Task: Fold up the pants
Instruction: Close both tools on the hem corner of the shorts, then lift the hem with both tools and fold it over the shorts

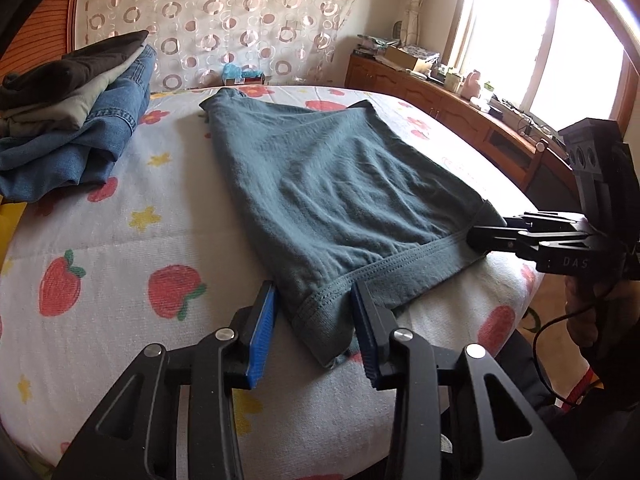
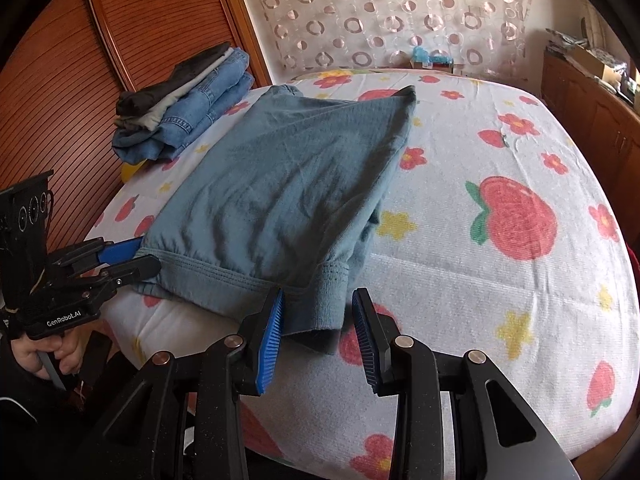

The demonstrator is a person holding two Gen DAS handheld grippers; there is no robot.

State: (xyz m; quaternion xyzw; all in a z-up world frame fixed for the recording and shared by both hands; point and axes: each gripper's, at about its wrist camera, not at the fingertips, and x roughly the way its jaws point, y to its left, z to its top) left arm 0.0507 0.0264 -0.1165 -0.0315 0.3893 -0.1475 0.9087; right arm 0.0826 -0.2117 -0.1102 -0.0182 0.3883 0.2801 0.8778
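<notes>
A: Where do the grippers stand against the cloth?

B: The left gripper [image 1: 314, 332] has its blue pads spread, one on each side of the near left corner of the waistband [image 1: 384, 268], not closed on it. The right gripper [image 2: 318, 334] is spread the same way around the near right corner.

A: And the pants themselves?

B: The grey-green pants [image 2: 280, 184] lie flat on the fruit-print bedsheet [image 2: 500, 280], already doubled by the look of it, waistband at the near edge of the bed, long axis running away from both grippers toward the curtain [image 2: 380, 12]. A stack of folded clothes [image 2: 184, 108] sits beyond, to the left, near but not touching.

A: Which hand is nearer?

B: Neither; each stands at its own corner. I judge the next fold turns on carrying that near hem straight forward along the long axis
</notes>
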